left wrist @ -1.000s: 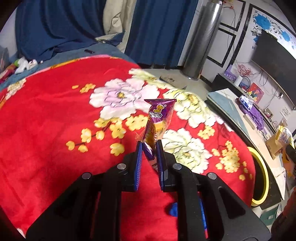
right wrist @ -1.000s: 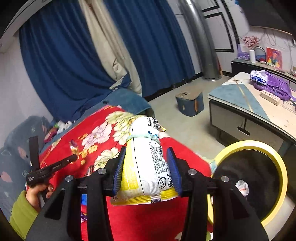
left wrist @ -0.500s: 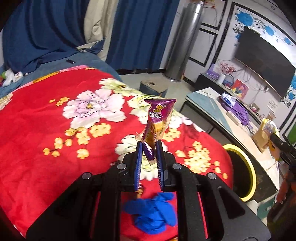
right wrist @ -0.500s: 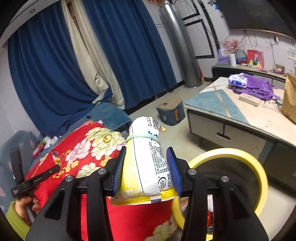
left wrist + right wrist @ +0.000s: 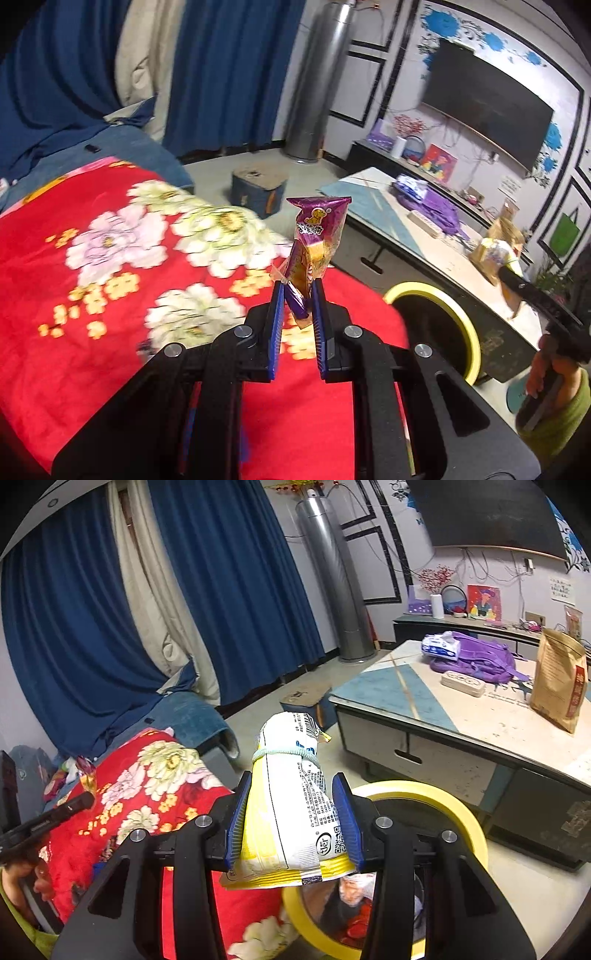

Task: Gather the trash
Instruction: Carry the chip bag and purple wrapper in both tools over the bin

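Note:
My left gripper (image 5: pixel 298 293) is shut on the lower end of a purple and orange snack wrapper (image 5: pixel 316 236), which stands up above the red flowered blanket (image 5: pixel 92 295). A white and yellow snack bag (image 5: pixel 291 805) with a band round its neck is clamped in my right gripper (image 5: pixel 290 797). Just below and right of that bag is the bin (image 5: pixel 443 797) with a yellow rim, with scraps of trash inside. In the left wrist view the same bin (image 5: pixel 410 291) lies right of the blanket's edge.
A low table (image 5: pixel 461 720) behind the bin carries a purple bag (image 5: pixel 476 657), a power strip and a brown paper bag (image 5: pixel 559 679). A small blue box (image 5: pixel 258 188) stands on the floor by the blue curtains. A hand in a green sleeve (image 5: pixel 565 398) shows at right.
Both grippers have swung right, away from the blanket and toward the yellow-rimmed bin, which now looms larger. Each keeps its wrapper clamped as before.

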The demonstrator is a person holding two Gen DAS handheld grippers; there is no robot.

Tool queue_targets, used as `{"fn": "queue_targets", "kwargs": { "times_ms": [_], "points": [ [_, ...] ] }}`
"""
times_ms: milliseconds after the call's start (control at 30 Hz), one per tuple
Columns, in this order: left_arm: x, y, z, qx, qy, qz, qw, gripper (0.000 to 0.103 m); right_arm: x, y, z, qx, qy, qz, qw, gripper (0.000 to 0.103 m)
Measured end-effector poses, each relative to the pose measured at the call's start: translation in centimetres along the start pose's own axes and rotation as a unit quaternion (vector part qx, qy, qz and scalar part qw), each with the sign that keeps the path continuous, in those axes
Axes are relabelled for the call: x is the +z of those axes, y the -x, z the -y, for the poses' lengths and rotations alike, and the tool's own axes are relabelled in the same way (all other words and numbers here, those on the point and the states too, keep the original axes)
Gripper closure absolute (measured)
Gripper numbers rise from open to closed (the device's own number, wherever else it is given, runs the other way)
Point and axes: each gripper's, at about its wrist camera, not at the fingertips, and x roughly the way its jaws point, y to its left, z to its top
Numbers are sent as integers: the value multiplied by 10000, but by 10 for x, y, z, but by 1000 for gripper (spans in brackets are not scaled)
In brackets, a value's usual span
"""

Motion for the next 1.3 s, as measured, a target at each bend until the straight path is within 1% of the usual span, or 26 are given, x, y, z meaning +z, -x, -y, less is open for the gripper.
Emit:
{"fn": "queue_targets", "kwargs": {
  "times_ms": [167,367,467,633,800,1000,1167,1300],
  "points": [
    [-5,-18,36,-334,-232,-173,9990,93,-6,0,25,-160,-177,-66,9997,61],
    [-9,-40,78,-730,-477,-372,9955,93,-13,0,58,-375,-432,-103,9983,61],
    [-12,-51,96,-866,-582,-460,9935,93,-15,2,75,-441,-601,-121,9971,61],
    [-26,-70,122,-1123,-599,-680,9895,93,-15,1,93,-476,-670,-209,9964,61],
    [-42,-89,146,-1262,-684,-908,9855,93,-15,0,107,-537,-737,-236,9956,61],
    [-54,-106,168,-1383,-831,-1080,9810,93,-18,-4,122,-631,-839,-329,9939,61],
    [-70,-123,185,-1475,-963,-1312,9756,93,-23,-12,129,-629,-851,-492,9932,61],
    [-80,-133,195,-1467,-1145,-1432,9720,93,-26,-20,132,-613,-878,-603,9924,61]
  ]
}}
